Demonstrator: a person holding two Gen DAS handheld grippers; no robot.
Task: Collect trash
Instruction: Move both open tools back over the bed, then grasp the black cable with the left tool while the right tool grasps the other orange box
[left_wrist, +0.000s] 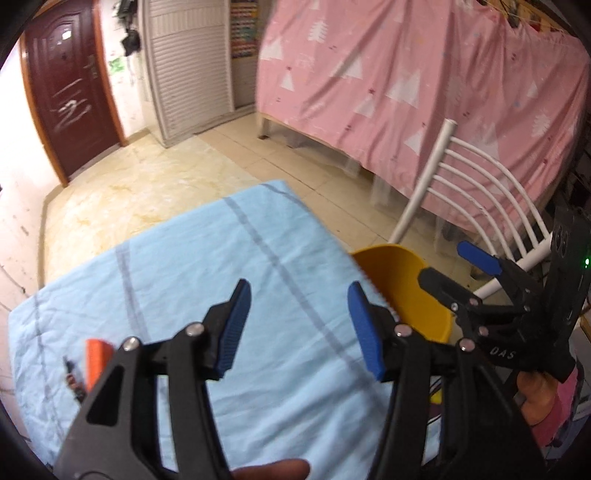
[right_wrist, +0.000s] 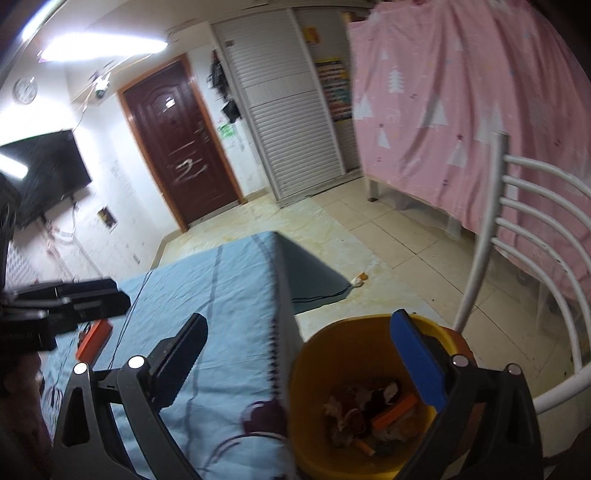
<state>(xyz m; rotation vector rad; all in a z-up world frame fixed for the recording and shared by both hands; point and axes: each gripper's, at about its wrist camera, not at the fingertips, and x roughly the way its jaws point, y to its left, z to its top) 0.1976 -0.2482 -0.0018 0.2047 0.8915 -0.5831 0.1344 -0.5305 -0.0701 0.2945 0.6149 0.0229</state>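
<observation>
While the right gripper (right_wrist: 299, 363) is hanging spread and empty over the yellow bin (right_wrist: 369, 398), the spread left gripper (left_wrist: 295, 328) is probably facing the orange piece (left_wrist: 96, 360) at lower left on the surface (left_wrist: 184, 266).

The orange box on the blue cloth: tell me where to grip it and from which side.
Grip the orange box across its narrow width, long sides between the fingers, coming down from above with the open left claw. It lies flat on the blue tablecloth, so its underside is out of reach. In the left wrist view that claw half hides it.
</observation>
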